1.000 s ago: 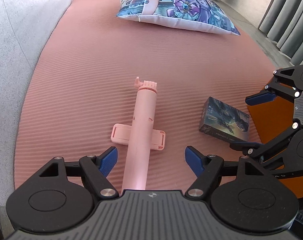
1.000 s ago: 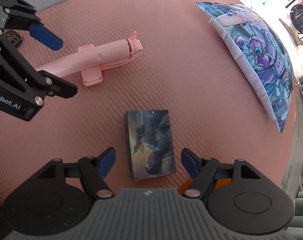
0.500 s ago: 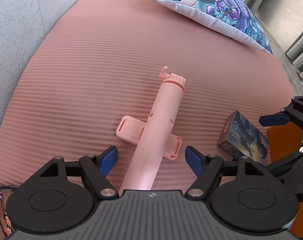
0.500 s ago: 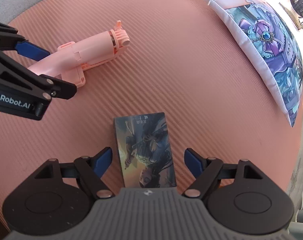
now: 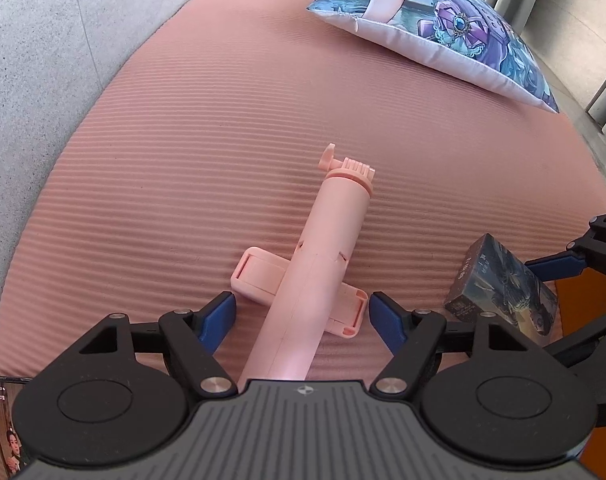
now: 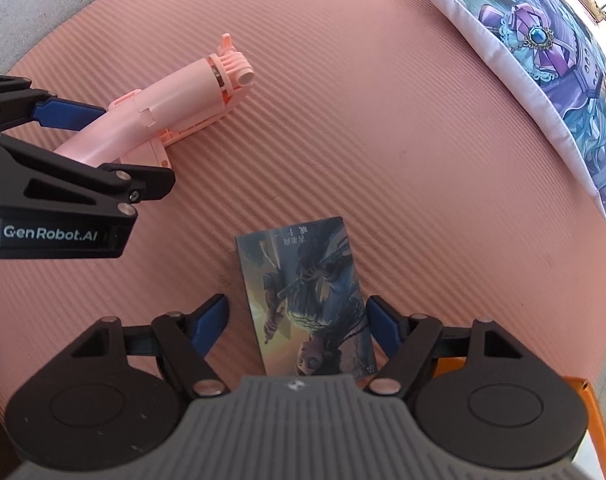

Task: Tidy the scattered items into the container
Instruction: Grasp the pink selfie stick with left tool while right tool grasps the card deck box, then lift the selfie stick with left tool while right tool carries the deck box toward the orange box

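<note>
On ribbed pink foam mat [image 5: 223, 160], spread fingers [image 5: 219, 316] straddle smooth cylindrical stick [image 5: 323, 256].

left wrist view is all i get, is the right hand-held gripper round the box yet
observer: Yes. The box lies flat between the open fingers of the right hand-held gripper, whose jaws have just been closing.
operator: pads on it
observer: Not that I can see. The picture-right finger sits very near the box's edge, while mat shows between the picture-left finger and the box.
operator: how is it lined up
observer: The box's long side runs along the fingers, and its near end is hidden under the gripper's body.
</note>
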The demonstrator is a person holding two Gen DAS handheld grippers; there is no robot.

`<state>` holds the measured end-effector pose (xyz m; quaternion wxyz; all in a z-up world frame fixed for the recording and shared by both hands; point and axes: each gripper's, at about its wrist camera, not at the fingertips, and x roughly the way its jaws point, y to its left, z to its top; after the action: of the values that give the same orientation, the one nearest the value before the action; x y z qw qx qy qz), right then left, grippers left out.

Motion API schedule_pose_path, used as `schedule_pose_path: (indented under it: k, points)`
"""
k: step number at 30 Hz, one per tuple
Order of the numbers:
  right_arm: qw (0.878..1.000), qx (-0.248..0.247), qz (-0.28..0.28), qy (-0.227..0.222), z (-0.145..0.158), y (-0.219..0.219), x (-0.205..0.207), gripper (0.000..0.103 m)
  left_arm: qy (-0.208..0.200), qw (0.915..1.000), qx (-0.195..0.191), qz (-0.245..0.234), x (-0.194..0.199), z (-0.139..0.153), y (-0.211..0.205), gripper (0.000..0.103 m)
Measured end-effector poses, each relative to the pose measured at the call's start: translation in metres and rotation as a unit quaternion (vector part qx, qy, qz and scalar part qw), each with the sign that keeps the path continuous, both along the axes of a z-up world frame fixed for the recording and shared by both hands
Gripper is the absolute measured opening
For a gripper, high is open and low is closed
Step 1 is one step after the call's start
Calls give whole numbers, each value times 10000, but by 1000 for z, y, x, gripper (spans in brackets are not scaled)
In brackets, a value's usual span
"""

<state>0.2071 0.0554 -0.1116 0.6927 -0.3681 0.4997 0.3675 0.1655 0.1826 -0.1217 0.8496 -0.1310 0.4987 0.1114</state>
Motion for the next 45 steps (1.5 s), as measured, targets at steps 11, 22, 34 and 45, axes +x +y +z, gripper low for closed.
schedule_pose_path:
  k: [11, 22, 34, 45]
  points:
    - [9987, 189, -263, 385, 5, -18, -29, 62, 159, 9995, 82, -254, 1, 7, -9, 52]
    - [9992, 92, -212, 328, 6, -28, -55, 62, 216, 9994, -244, -140, -3, 8, -5, 35]
    - [9991, 116, -219, 330, 8, -33, -64, 62, -209, 9946, -898, 475, -9, 8, 20, 63]
    - [9989, 167, -280, 349, 11, -31, -75, 62, -354, 9926, -999, 589, -9, 8, 35, 71]
